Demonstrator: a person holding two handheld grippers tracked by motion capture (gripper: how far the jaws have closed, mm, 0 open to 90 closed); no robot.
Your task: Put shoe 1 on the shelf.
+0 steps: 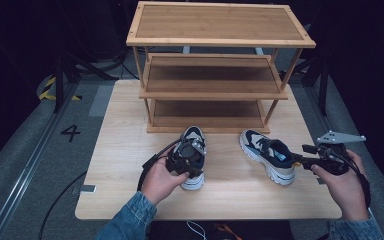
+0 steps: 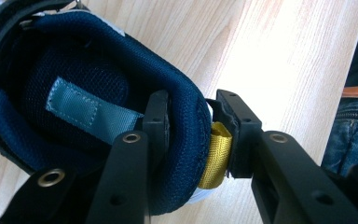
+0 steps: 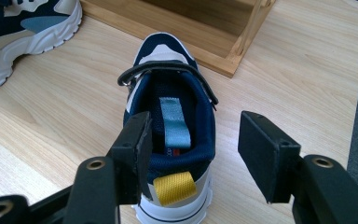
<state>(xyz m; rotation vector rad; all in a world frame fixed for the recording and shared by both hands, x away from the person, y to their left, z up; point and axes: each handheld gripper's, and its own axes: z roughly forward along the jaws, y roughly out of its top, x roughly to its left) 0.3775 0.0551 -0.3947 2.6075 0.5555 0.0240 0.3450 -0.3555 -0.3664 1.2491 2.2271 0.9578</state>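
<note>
1. Where the table (image 1: 130, 150) lies in front of the wooden rack (image 1: 215, 65), two shoes stand side by side on the light wood, near the rack's lowest shelf.
2. The left shoe (image 1: 194, 137) is dark blue and white with a thick white sole; its toe points toward the rack.
3. Inside, this shoe has a dark blue mesh lining, a padded heel collar (image 2: 186, 140) and a pale blue tab (image 2: 91, 112) on the insole.
4. A yellow loop (image 2: 216, 154) hangs on the outside of its heel.
5. The left gripper (image 2: 193, 126) is clamped on this heel: one jaw is inside the shoe against the collar, the other presses on the yellow loop from outside.
6. In the high view the left gripper (image 1: 185, 160) sits over the heel end of the shoe and covers it.
7. The right shoe (image 1: 267, 152) has the same colours; its toe points toward the rack and a little to the left.
8. It has a dark strap (image 3: 168, 70) across the opening, a pale blue tab inside and a yellow loop at the heel.
9. The right gripper (image 3: 193, 144) has its jaws apart at this heel: one jaw is inside the opening, the other stands free beside the shoe, not touching it.
</note>
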